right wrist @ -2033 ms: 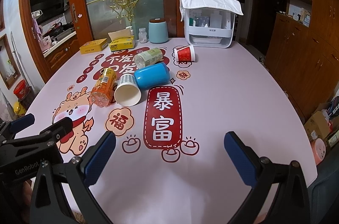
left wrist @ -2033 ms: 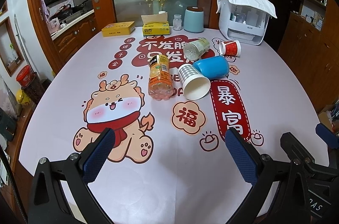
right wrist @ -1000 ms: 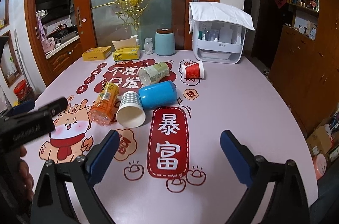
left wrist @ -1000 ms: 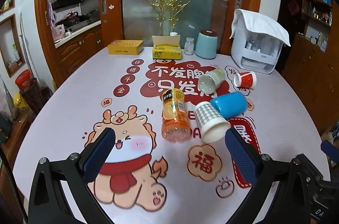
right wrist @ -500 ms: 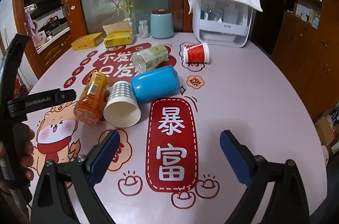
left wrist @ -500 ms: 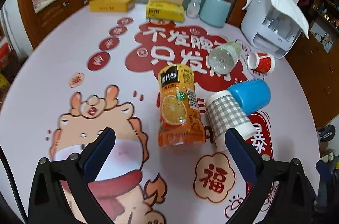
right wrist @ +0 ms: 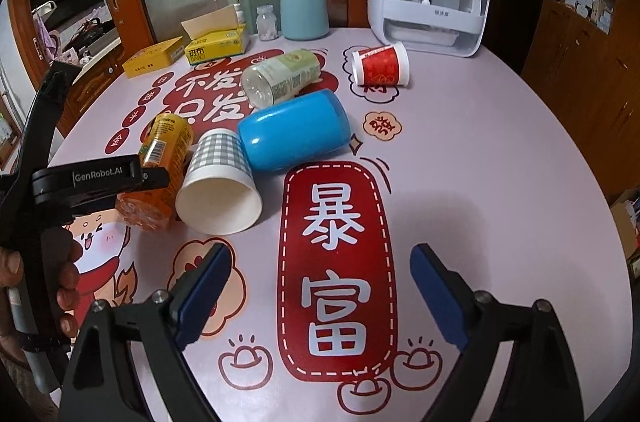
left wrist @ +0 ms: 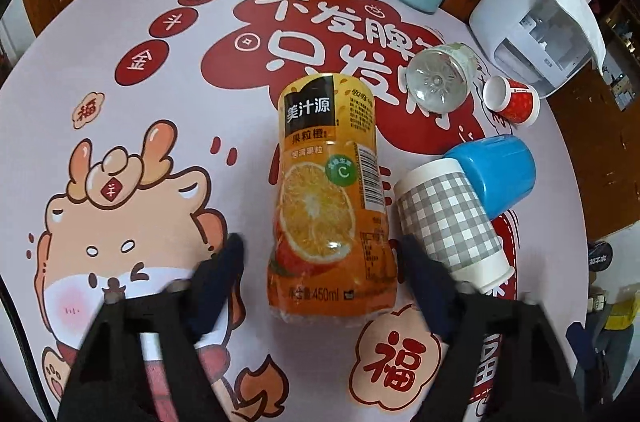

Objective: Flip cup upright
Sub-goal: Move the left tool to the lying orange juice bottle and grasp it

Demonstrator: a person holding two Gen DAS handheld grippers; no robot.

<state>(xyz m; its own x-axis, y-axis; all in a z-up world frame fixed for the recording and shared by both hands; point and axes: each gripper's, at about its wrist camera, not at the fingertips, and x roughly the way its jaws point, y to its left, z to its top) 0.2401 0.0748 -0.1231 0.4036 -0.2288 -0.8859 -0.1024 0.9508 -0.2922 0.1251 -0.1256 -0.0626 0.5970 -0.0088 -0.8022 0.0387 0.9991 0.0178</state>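
Left gripper (left wrist: 320, 286) is being held wide apart around the lying orange juice bottle (left wrist: 328, 198), nothing clamped.

The checked paper cup (left wrist: 448, 222) is being seen on its side, just right of the bottle and touching the blue cup (left wrist: 496, 170), which is also lying. A red cup (right wrist: 380, 64) is being seen lying farther away. Right gripper (right wrist: 320, 282) is being kept spread, empty, over the table (right wrist: 500, 162).

A: What's the counter (right wrist: 500, 158) like?
B: Round, under a pink cartoon-printed cover.
A: And on it?
B: Centre: orange juice bottle (left wrist: 328, 198), checked paper cup (left wrist: 448, 222), blue cup (left wrist: 496, 170), all lying down. At one o'clock, a clear bottle (left wrist: 440, 76) and red cup (left wrist: 514, 98).
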